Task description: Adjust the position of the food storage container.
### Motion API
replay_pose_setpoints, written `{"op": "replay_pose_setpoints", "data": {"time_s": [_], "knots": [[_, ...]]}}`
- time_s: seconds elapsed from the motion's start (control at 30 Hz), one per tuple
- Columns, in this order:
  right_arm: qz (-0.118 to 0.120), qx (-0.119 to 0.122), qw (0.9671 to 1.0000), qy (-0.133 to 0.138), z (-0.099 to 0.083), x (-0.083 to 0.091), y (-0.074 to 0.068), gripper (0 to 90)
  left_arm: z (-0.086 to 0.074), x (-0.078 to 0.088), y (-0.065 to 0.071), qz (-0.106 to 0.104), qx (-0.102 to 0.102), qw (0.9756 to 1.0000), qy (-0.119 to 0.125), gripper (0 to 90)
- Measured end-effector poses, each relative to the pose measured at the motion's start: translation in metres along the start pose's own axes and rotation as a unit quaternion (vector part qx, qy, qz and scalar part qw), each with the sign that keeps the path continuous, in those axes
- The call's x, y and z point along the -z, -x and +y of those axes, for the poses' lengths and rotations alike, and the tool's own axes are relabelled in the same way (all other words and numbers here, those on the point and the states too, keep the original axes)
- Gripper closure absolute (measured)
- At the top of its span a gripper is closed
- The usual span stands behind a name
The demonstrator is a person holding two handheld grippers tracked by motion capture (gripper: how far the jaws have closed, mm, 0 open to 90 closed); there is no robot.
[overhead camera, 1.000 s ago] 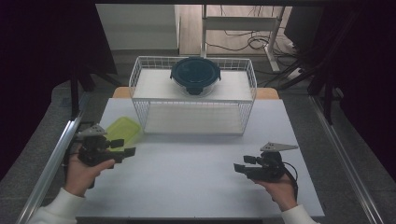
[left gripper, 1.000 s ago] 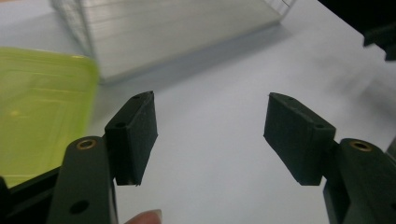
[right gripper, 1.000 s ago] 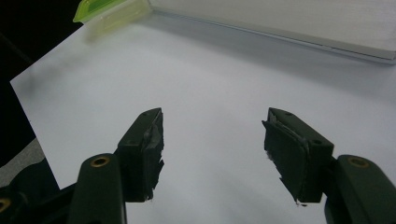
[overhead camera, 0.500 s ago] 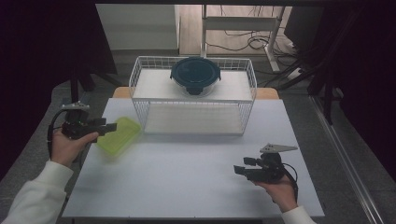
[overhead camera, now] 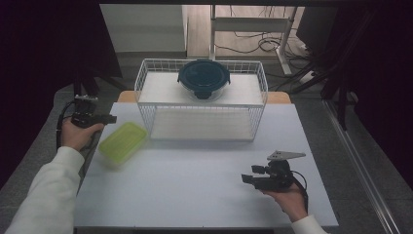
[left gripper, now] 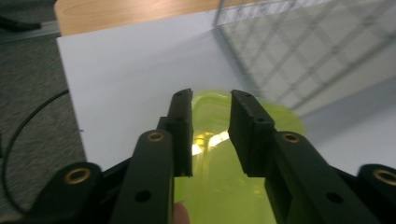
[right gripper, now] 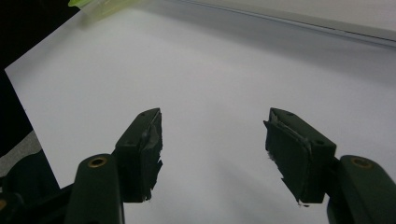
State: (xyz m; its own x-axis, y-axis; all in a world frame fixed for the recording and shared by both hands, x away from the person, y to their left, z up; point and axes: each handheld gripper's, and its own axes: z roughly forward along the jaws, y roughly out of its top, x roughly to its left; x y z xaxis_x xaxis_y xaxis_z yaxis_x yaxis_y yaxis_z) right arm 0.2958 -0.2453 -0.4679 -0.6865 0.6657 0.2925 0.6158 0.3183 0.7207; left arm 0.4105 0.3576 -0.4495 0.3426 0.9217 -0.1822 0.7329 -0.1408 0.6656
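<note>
Hovering left claw [overhead camera: 113, 118] at the left edge of the table [overhead camera: 195, 190], held in the person's left hand [overhead camera: 78, 134], jaws pointing level toward the wire basket [overhead camera: 202, 123]. The jaws have just been closing and now stand a narrow gap apart. Left gripper view: left claw [left gripper: 210, 95] has nothing pinched and bare pads; the gap shows only the green container [left gripper: 212, 196] lying beyond and below it. So released, not gripping.

The green container [overhead camera: 122, 141] is a shallow yellow-green rectangular box with its lid on, flat on the table just below and ahead of the left claw's tips, not touching them. It's blurred in the left gripper view. The wire basket [left gripper: 317, 51] is past it, up and to the right; table [left gripper: 130, 70] off to the left.

Right claw [overhead camera: 249, 174] is low over the table's near right part, well apart from the container, in the right hand [overhead camera: 287, 197], grey plate [overhead camera: 286, 155] on top. Right gripper view: right claw [right gripper: 215, 116] jaws spread wide, bare white table [right gripper: 224, 60] between them, nothing held. The green container [right gripper: 100, 4] just shows at the far top-left corner.

Beyond both claws, a round dark lidded bowl [overhead camera: 203, 78] sits on top of the white wire basket at the back of the table.
</note>
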Motion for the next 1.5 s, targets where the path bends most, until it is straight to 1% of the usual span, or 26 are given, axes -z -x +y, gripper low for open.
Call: {"op": "replay_pose_setpoints", "data": {"time_s": [0.1, 0.13, 0.2, 0.27, 0.3, 0.47, 0.53, 0.63, 0.77, 0.83, 0.9, 0.97, 1.03, 1.13, 1.23, 1.27, 1.3, 1.33, 1.37, 1.4, 1.5], "knots": [[-0.002, -0.001, 1.0000, -0.001, 0.000, -0.002, 0.001, 36.3, 0.004, -0.017, -0.008, 0.020, -0.008, 0.9995, -0.021, 78.6], [-0.002, -0.001, 1.0000, -0.003, 0.000, -0.002, 0.001, 36.3, 0.005, -0.023, -0.009, 0.023, -0.005, 0.9994, -0.025, 80.9], [-0.004, -0.001, 1.0000, -0.006, 0.000, -0.003, 0.002, 36.2, 0.007, -0.034, -0.012, 0.038, -0.010, 0.9986, -0.035, 83.0], [-0.005, -0.003, 0.9999, -0.009, -0.001, -0.004, 0.002, 36.2, 0.008, -0.043, -0.013, 0.044, -0.014, 0.9982, -0.038, 84.1], [-0.006, -0.001, 0.9999, -0.011, -0.002, -0.005, 0.003, 36.2, 0.010, -0.049, -0.012, 0.044, -0.017, 0.9981, -0.040, 84.5], [-0.008, -0.004, 0.9999, -0.013, -0.003, -0.006, 0.004, 36.2, 0.021, -0.065, -0.006, 0.027, -0.024, 0.9985, -0.042, 87.1], [-0.009, -0.003, 0.9999, -0.013, -0.003, -0.006, 0.005, 36.2, 0.027, -0.073, -0.001, 0.018, -0.028, 0.9985, -0.044, 88.1], [-0.009, -0.003, 0.9998, -0.015, -0.003, -0.007, 0.006, 36.1, 0.031, -0.081, 0.006, 0.009, -0.035, 0.9980, -0.051, 89.4], [-0.008, -0.005, 0.9998, -0.017, -0.003, -0.008, 0.007, 36.1, 0.033, -0.091, 0.016, -0.004, -0.047, 0.9965, -0.070, 90.0], [-0.007, -0.006, 0.9998, -0.016, -0.004, -0.007, 0.007, 36.1, 0.032, -0.094, 0.018, -0.004, -0.054, 0.9951, -0.083, 90.0], [-0.007, -0.007, 0.9998, -0.015, -0.004, -0.007, 0.007, 36.1, 0.030, -0.096, 0.020, -0.003, -0.052, 0.9947, -0.089, 90.0], [-0.006, -0.007, 0.9999, -0.014, -0.004, -0.006, 0.007, 36.1, 0.029, -0.095, 0.020, -0.005, -0.044, 0.9950, -0.089, 90.0], [-0.006, -0.006, 0.9999, -0.013, -0.004, -0.006, 0.007, 36.1, 0.026, -0.092, 0.020, -0.005, -0.047, 0.9943, -0.096, 90.0], [-0.005, -0.006, 0.9999, -0.012, -0.003, -0.006, 0.008, 36.1, 0.020, -0.086, 0.021, -0.009, -0.043, 0.9940, -0.100, 90.0], [-0.004, -0.005, 0.9999, -0.013, -0.003, -0.006, 0.008, 36.1, 0.011, -0.079, 0.023, -0.014, -0.047, 0.9937, -0.101, 90.0], [-0.004, -0.005, 0.9999, -0.014, -0.003, -0.006, 0.007, 36.1, 0.008, -0.077, 0.024, -0.017, -0.045, 0.9940, -0.099, 90.0], [-0.004, -0.004, 0.9999, -0.014, -0.003, -0.006, 0.007, 36.1, 0.004, -0.073, 0.024, -0.020, -0.049, 0.9934, -0.102, 90.0], [-0.003, -0.004, 0.9999, -0.013, -0.003, -0.006, 0.007, 36.1, 0.000, -0.071, 0.026, -0.024, -0.045, 0.9937, -0.100, 90.0], [-0.002, -0.003, 0.9999, -0.013, -0.003, -0.006, 0.006, 36.1, -0.004, -0.068, 0.028, -0.025, -0.045, 0.9936, -0.101, 90.0], [-0.002, -0.002, 0.9999, -0.013, -0.003, -0.006, 0.006, 36.1, -0.008, -0.065, 0.029, -0.026, -0.051, 0.9926, -0.107, 90.0], [-0.001, -0.002, 0.9999, -0.013, -0.002, -0.006, 0.005, 36.1, -0.022, -0.058, 0.034, -0.029, -0.048, 0.9929, -0.105, 90.0]]}}
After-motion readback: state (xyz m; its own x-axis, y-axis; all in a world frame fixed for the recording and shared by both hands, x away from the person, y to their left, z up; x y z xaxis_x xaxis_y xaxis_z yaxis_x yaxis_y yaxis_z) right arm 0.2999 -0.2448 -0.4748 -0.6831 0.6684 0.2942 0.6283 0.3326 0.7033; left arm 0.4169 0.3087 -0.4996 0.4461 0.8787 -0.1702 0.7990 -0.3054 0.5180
